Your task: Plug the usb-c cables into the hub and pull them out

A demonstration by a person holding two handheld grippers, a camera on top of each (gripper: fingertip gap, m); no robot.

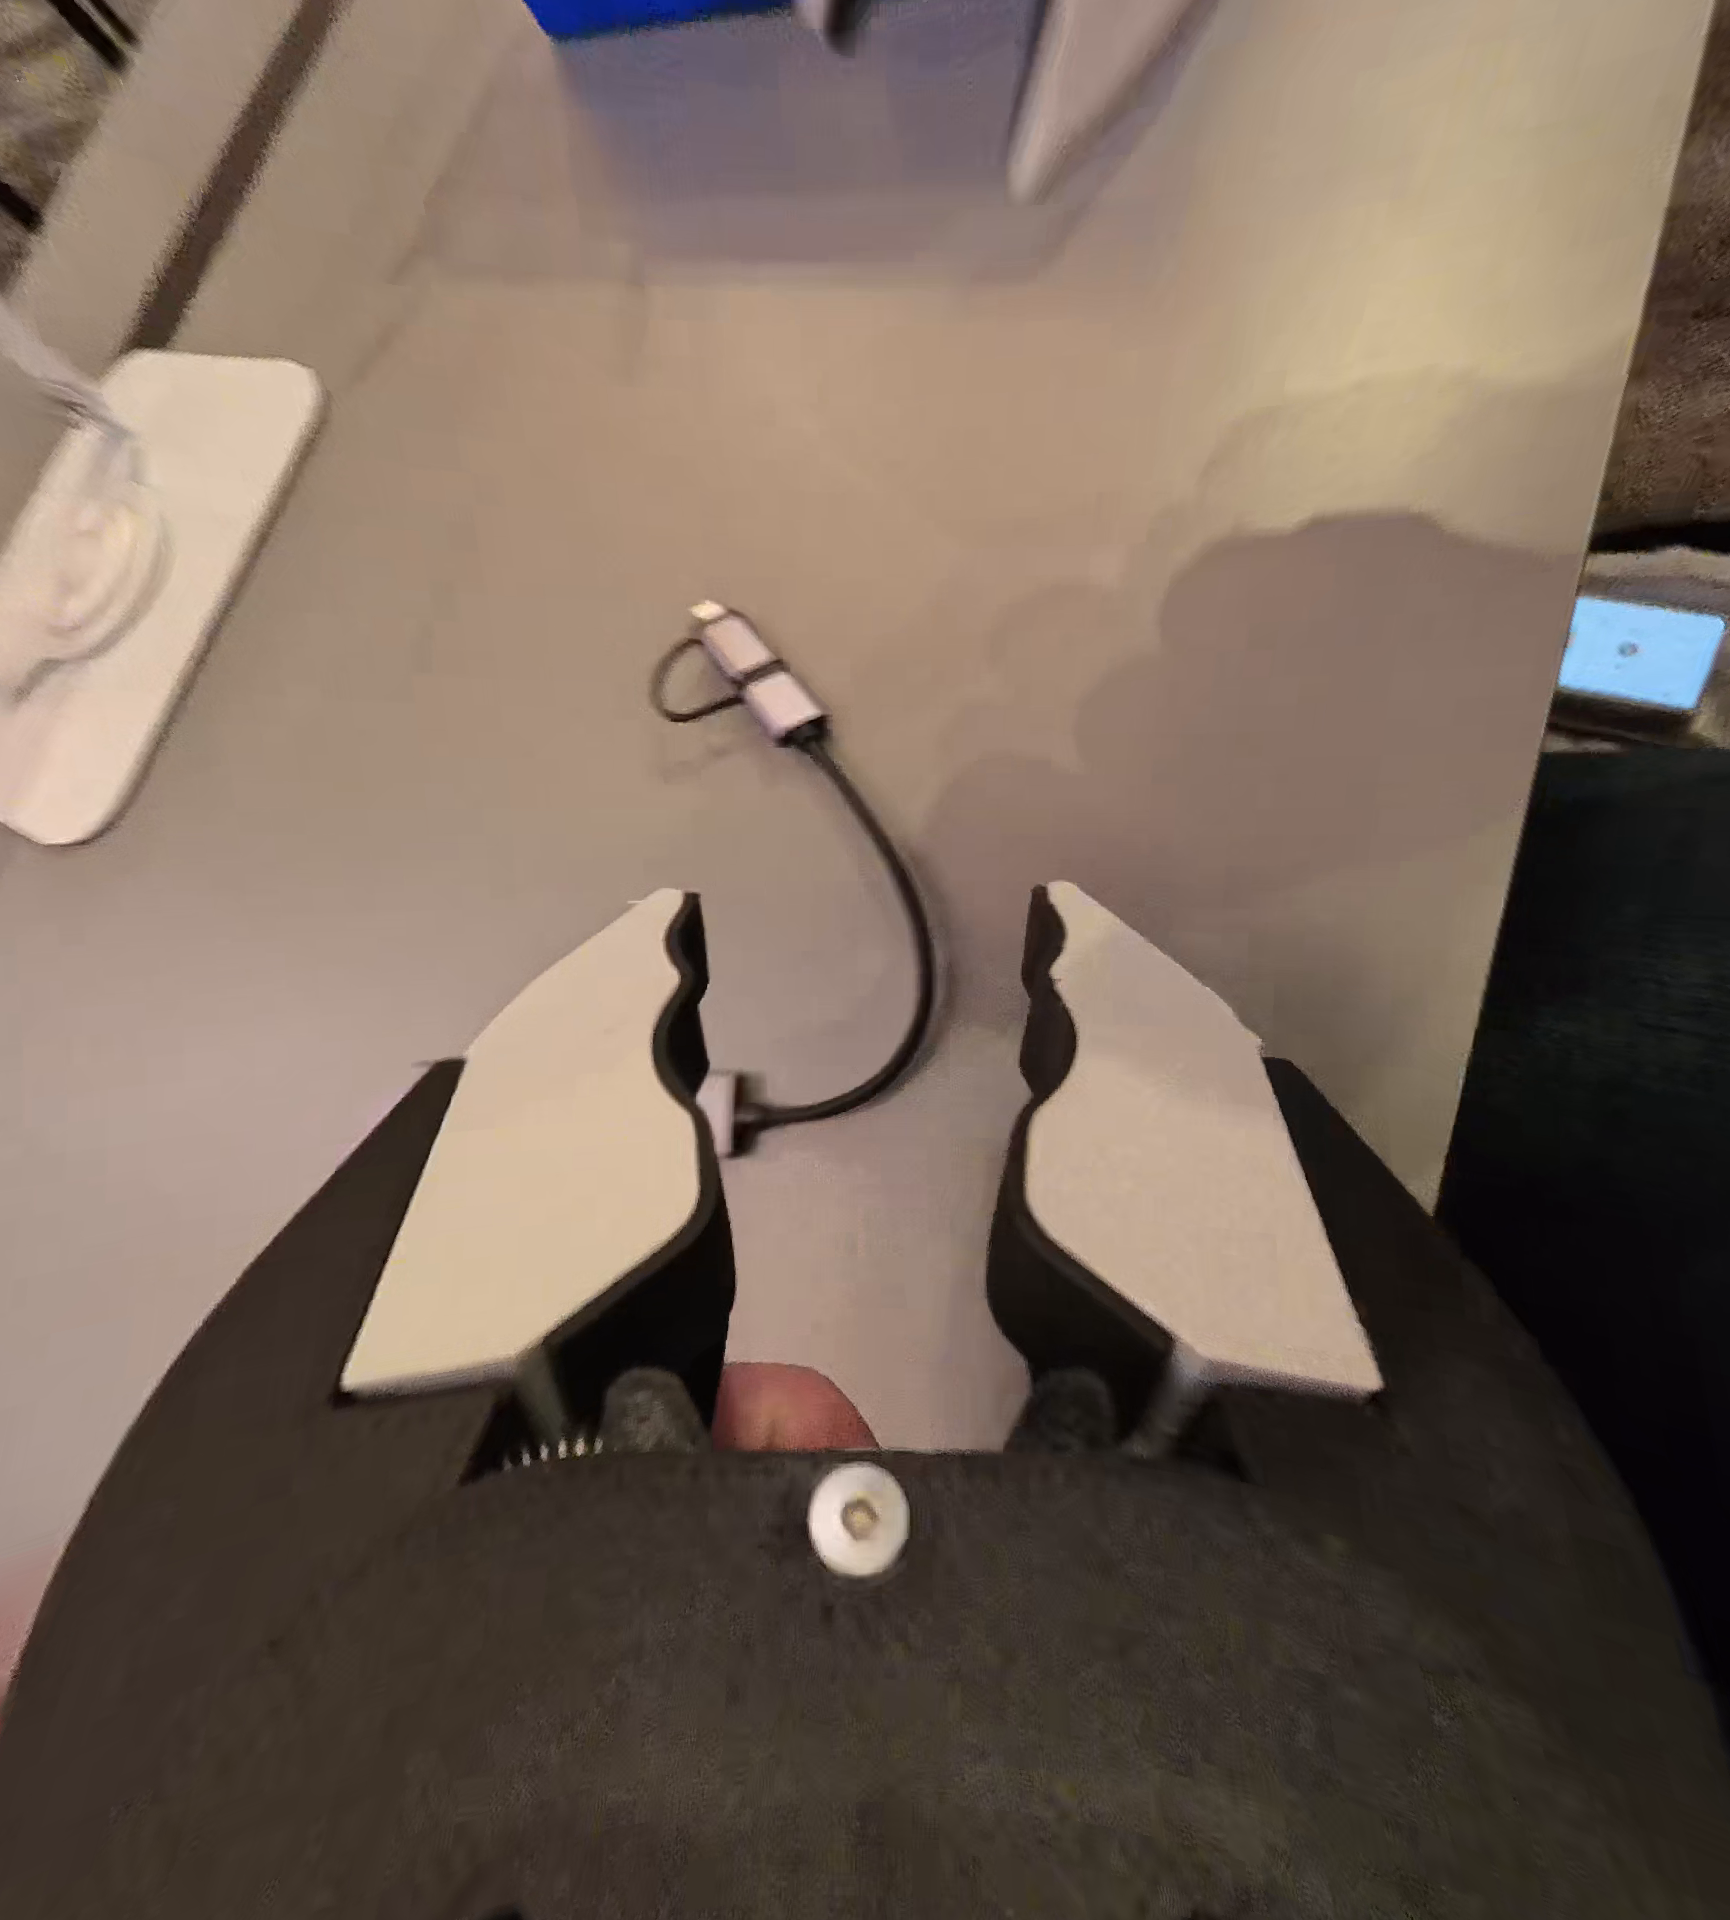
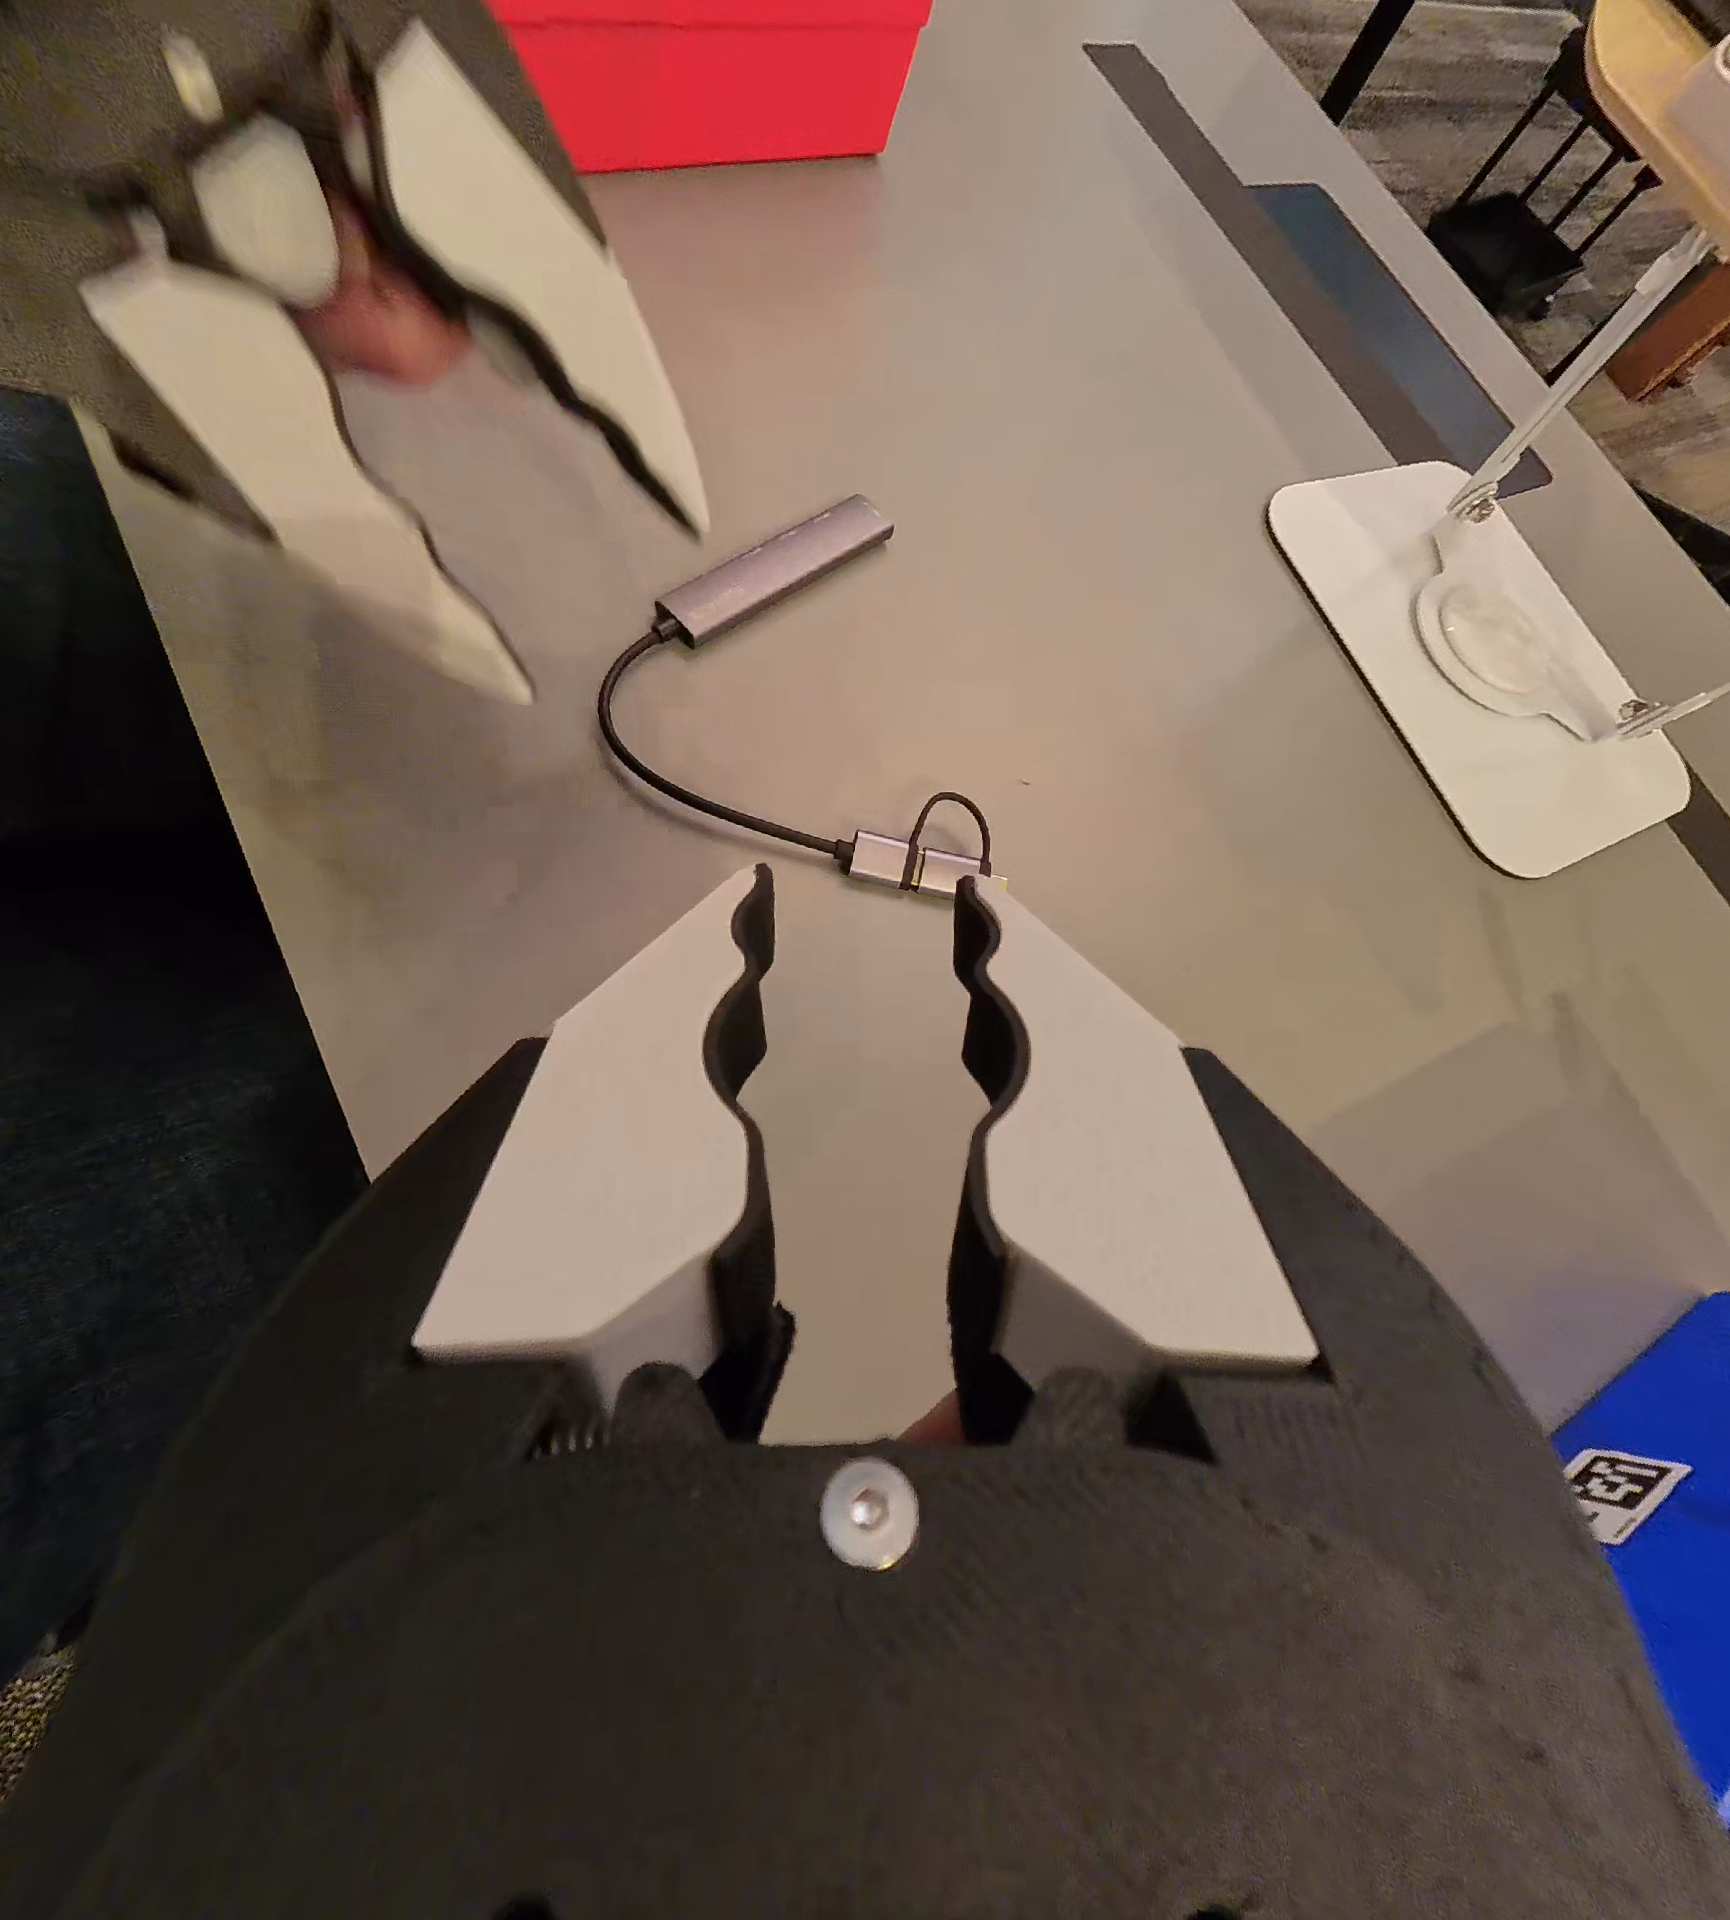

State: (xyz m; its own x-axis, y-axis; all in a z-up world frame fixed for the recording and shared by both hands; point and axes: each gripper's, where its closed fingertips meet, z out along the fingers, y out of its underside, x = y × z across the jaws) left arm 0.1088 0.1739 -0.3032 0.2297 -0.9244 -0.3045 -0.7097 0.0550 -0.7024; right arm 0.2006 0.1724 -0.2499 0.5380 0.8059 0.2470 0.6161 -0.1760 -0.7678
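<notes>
Grey hub (image 2: pixel 776 575) is lying mid-worktop (image 2: pixel 1100 436), its plug (image 2: pixel 908 861) unplugged. Both the left gripper (image 1: pixel 866 904) and right gripper (image 2: pixel 861 883) are hovering, jaws apart; pinching the plug squarely looks wisest.

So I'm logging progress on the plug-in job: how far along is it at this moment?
Nothing looks done: the hub lies on the table, its lead's plug free, nothing plugged into it. In hand: nothing; the left gripper and right gripper are both open and empty, the right one close to the plug. Gripping, plugging and pulling out all remain.
</notes>
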